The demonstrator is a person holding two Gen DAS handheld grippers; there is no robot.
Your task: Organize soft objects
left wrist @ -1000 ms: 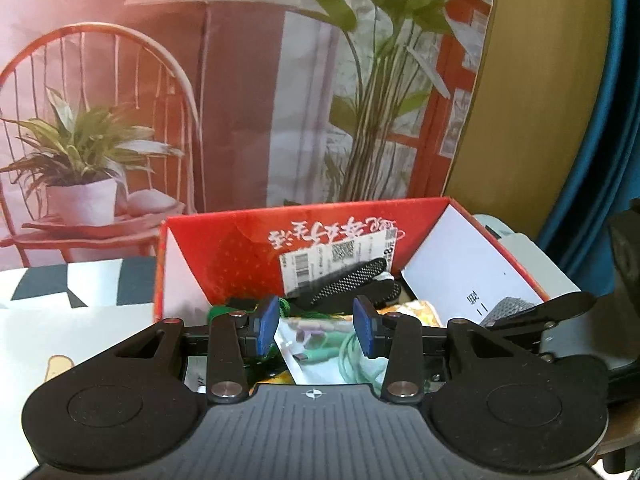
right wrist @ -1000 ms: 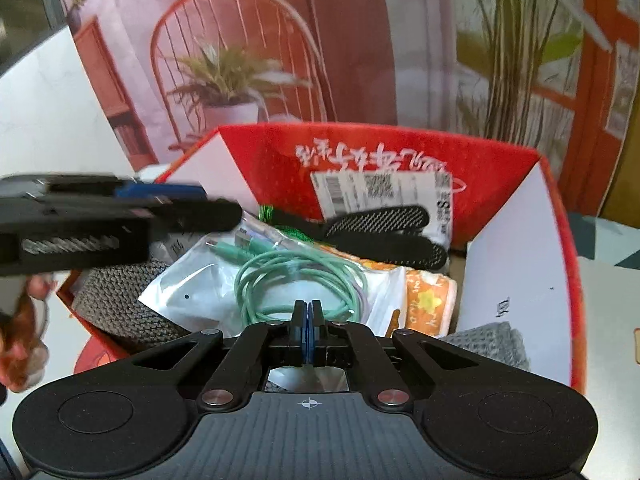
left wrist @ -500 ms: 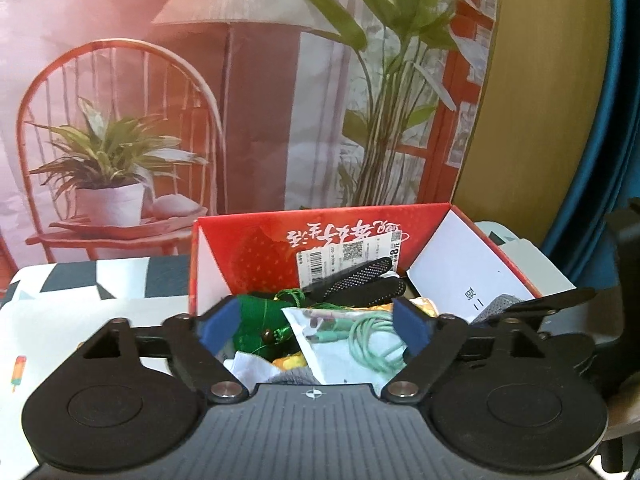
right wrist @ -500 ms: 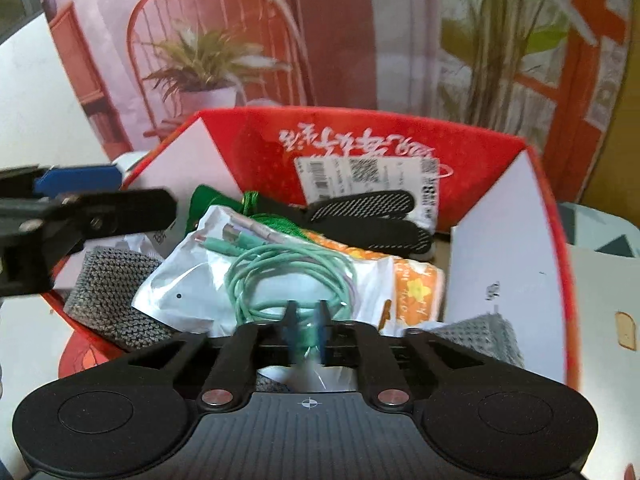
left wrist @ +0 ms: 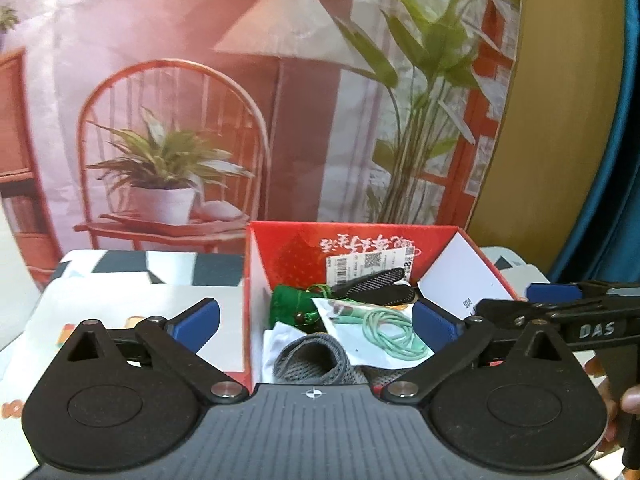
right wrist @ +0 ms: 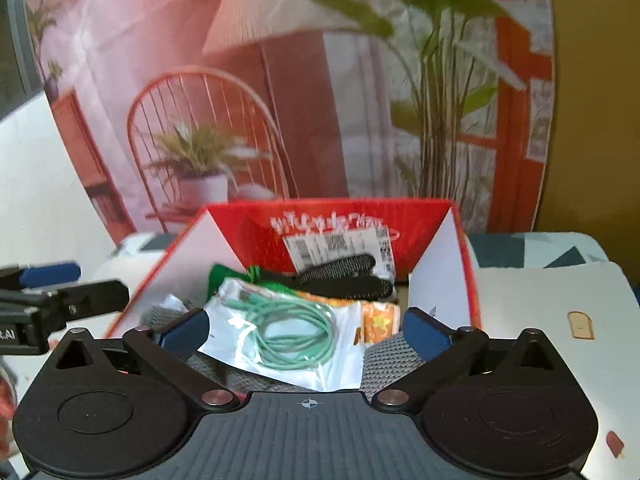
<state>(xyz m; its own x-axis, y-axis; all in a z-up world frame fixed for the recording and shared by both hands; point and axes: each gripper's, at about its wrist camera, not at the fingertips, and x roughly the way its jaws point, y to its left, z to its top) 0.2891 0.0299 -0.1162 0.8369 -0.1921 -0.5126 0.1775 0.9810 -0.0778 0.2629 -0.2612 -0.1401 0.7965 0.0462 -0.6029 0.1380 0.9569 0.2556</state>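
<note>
A printed backdrop [left wrist: 280,120] showing a chair, potted plants and a lamp fills the far side of both views. In front of it lies the tabletop [left wrist: 132,304], covered in a pale patterned sheet. On it stands a red cardboard box [left wrist: 360,240], open at the top, with white inner flaps and a shipping label on its far wall.

The soft things lie piled inside the box. A clear plastic bag holding a coiled mint-green cable [right wrist: 296,336] lies on top, near the middle. Grey knitted fabric [left wrist: 316,360] sits under it at the near edge. A green cloth pouch [left wrist: 292,304] lies at the far left, and two black mesh pieces [right wrist: 344,276] rest against the far wall by the label. An orange-and-white packet [right wrist: 380,316] shows just right of the bag.

The left tool [left wrist: 316,322] has just been opening; its blue pads are spread wide and nothing is pinched between them. The right tool [right wrist: 304,330] has likewise just been opening and is spread wide, with the cable bag lying beyond its pads, untouched. Each tool shows at the edge of the other's view.
</note>
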